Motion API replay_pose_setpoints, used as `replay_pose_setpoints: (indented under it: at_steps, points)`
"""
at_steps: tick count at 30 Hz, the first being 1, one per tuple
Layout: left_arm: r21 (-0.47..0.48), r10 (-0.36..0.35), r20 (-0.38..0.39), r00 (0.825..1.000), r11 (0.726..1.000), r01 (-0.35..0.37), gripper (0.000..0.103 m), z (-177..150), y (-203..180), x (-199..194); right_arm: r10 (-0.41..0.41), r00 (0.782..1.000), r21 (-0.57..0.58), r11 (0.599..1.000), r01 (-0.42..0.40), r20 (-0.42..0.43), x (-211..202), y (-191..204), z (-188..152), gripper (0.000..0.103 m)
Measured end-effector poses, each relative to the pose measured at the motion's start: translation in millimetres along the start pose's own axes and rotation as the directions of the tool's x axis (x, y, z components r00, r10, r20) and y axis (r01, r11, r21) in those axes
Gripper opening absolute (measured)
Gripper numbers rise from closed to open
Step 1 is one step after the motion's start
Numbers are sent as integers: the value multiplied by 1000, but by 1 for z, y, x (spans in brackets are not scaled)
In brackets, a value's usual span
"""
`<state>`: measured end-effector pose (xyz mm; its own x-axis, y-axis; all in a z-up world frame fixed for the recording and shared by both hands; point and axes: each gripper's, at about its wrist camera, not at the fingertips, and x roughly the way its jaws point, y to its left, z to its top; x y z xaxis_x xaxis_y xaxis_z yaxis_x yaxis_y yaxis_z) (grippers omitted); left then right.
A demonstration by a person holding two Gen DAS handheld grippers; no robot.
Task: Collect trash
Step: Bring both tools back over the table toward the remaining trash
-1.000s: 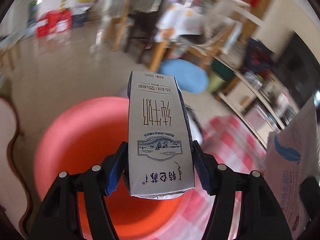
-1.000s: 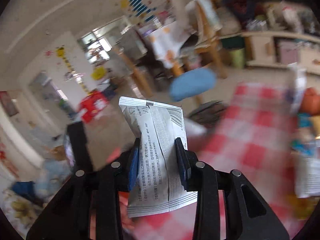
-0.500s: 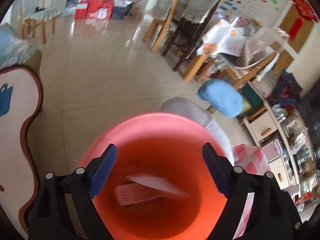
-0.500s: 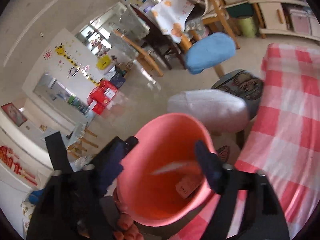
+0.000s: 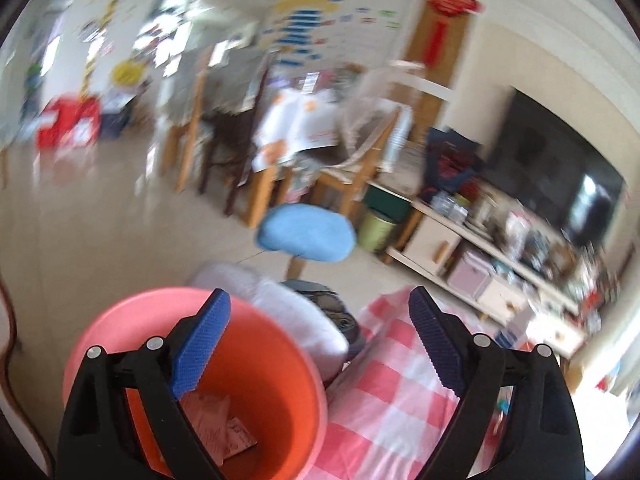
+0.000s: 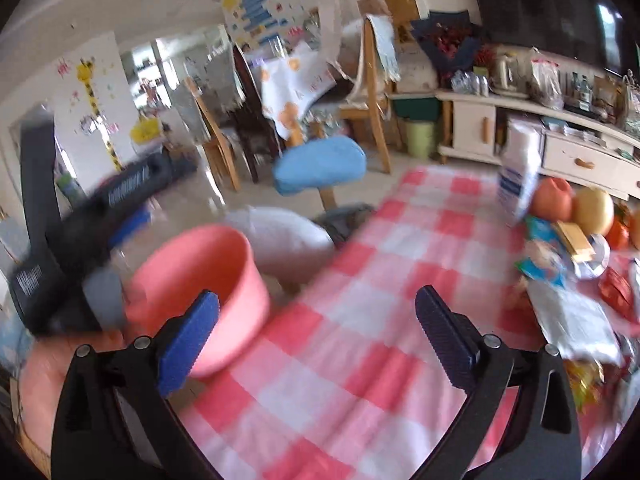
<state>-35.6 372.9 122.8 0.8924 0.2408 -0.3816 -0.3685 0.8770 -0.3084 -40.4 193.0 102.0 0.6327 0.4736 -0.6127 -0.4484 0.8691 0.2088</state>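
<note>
Both grippers are released and empty – left gripper [image 5: 318,312] above the pink bucket [image 5: 120,320], where dropped wrappers [image 5: 224,432] lie; the right gripper [image 6: 318,312] has just been opening, nothing between its fingers. Remaining trash [image 6: 568,304] crowds the checkered desk [image 6: 340,360] at right – open cloth lies between.

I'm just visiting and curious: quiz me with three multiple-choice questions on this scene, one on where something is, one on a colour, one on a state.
1. Where is the pink bucket?
A. beside the table's edge
B. on the TV shelf
C. on the blue stool

2. The tablecloth checks are:
A. green and yellow
B. red and white
C. black and grey

3. The right gripper is:
A. clamping a carton
B. shut, empty
C. open, empty

Answers: 1 A, it stands off the cloth's edge. 2 B, red and white squares show. 3 C, its fingers stand wide apart with nothing between.
</note>
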Motion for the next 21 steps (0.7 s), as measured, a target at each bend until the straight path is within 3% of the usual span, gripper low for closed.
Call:
replay_pose_setpoints:
  at_steps: [3,9,17,21]
  points:
    - [64,-51,-6,999,997,51,90,-7,-27,-5,-54,998,-25,998,53,-40,-4,-10,-15,99]
    - [80,-143,-67,987,986,148,90,-19,-52,-5,-121,990,-27,993,119,-74,-24,-39,-40,99]
    - [102,-238,-224,945,959,265,90,-48,-75,9,-175,982,-70,983,170,-66,-50,-57,-50,99]
    - [161,-234,-259,937,946,281,90,-61,-94,12,-222,972,-48,974,219,-70,-61,-75,-58,99]
